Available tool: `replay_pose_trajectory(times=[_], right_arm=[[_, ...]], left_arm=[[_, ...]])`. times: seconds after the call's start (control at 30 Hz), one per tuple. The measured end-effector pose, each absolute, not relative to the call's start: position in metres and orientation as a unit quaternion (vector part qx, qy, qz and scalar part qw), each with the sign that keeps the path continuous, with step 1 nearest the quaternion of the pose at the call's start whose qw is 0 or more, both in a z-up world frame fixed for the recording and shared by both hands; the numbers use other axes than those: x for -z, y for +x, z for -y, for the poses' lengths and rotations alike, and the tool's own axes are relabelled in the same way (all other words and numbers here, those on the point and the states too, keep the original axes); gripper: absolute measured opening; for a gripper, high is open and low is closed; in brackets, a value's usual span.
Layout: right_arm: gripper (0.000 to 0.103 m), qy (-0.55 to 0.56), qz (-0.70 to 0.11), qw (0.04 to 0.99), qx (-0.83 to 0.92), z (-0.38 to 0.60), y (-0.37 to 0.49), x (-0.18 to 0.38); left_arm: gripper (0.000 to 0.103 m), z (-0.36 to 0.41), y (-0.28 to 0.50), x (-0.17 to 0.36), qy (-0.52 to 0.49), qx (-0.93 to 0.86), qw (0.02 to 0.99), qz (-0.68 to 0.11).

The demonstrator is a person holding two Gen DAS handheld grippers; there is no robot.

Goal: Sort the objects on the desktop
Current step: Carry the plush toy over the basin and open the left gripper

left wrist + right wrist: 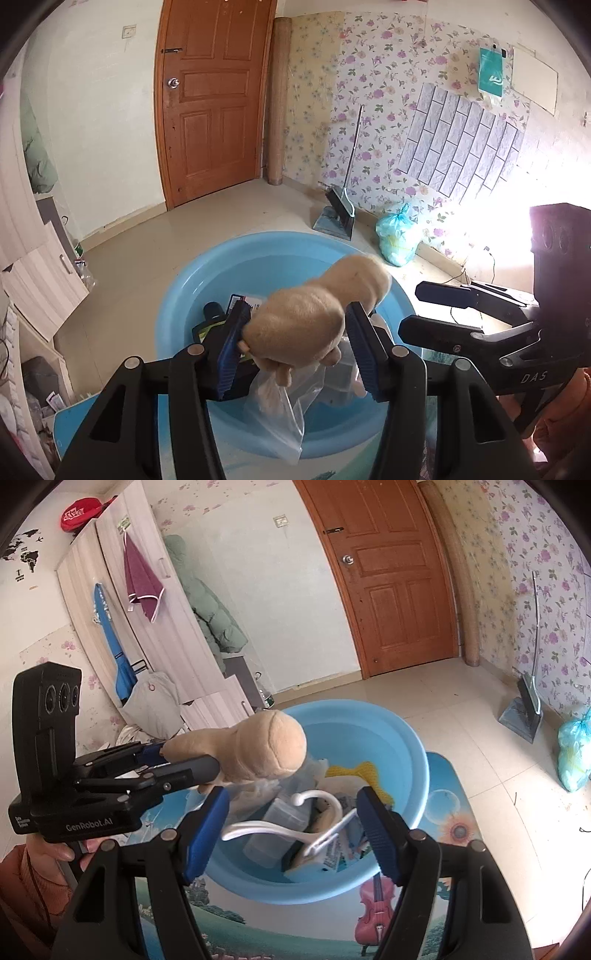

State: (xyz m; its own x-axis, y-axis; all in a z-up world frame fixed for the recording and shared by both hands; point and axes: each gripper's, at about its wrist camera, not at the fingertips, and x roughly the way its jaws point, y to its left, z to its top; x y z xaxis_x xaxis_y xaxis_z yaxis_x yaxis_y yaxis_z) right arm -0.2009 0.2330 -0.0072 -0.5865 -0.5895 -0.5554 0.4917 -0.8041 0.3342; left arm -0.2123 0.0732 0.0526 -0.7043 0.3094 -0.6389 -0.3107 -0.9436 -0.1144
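My left gripper (297, 345) is shut on a tan plush toy (314, 317) and holds it above a blue plastic basin (258, 251). The toy (255, 749) and the left gripper (181, 764) also show in the right wrist view, over the basin's left rim (413, 746). The basin holds a clear plastic bag (284, 410), a dark bottle (208, 325), a white hanger (295, 829), a clear box (273, 830), a yellow item (364, 770) and a printed carton (332, 856). My right gripper (293, 829) is open and empty above the basin's near side; it shows at the right in the left wrist view (428, 310).
The basin stands on a small table with a printed picture top (454, 819). On the floor behind are a dustpan with broom (338, 218) and a blue rubbish bag (397, 236). A wooden door (214, 99) and a white wardrobe (147, 620) stand further back.
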Motion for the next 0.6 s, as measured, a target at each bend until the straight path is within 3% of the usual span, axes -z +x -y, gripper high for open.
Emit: replay_pose_trajectory(times=[0.1, 0.6], right_arm=[[0.072, 0.347, 0.086, 0.293, 0.887, -0.243, -0.209, 0.013], [0.072, 0.352, 0.057, 0.288, 0.889, -0.231, -0.202, 0.011]], left_arm=[[0.078, -0.075, -0.218, -0.054, -0.349, -0.922, 0.169, -0.002], [0.098, -0.046, -0.192, -0.057, -0.368, -0.924, 0.102, 0.025]])
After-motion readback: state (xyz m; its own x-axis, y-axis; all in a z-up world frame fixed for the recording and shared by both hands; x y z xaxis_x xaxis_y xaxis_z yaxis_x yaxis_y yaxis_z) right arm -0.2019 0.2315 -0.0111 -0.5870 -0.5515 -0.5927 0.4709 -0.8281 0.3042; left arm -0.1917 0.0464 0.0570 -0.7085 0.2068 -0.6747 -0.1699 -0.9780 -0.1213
